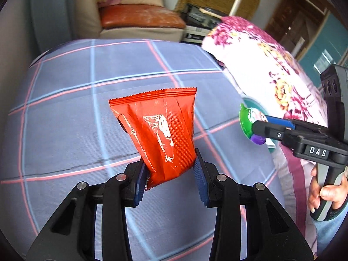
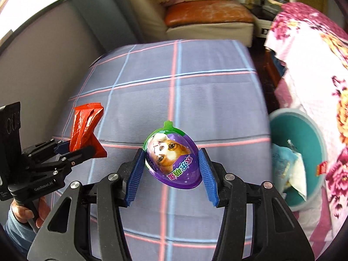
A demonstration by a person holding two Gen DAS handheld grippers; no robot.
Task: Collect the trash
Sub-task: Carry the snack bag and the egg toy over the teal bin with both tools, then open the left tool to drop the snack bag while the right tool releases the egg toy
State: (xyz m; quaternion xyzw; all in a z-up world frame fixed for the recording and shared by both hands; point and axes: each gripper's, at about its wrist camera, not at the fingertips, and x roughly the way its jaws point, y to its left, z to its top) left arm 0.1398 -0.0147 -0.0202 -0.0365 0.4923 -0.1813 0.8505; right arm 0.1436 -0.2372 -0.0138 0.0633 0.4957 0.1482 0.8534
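Bed [image 1: 65, 113], covered by a blue-grey sheet with pink and pale-blue check lines, fills most of both views. Floral blanket [image 1: 267, 69], pink and white, lies along its right side. Teal bin [image 2: 304, 134] stands between bed edge and blanket; paper and wrapper scraps inside.

Left gripper [image 1: 171, 178]: blue pads pressed on the lower end of a red foil wrapper [image 1: 161, 130], crumpled, serrated top edge up, held clear above the sheet.

Right gripper [image 2: 171, 169]: pads clamped on either side of a purple egg-shaped package [image 2: 171, 158], green tab on top, dog picture on its face, also lifted off the bed and left of the bin.

A hand [image 1: 326, 193] grips the right gripper's handle.
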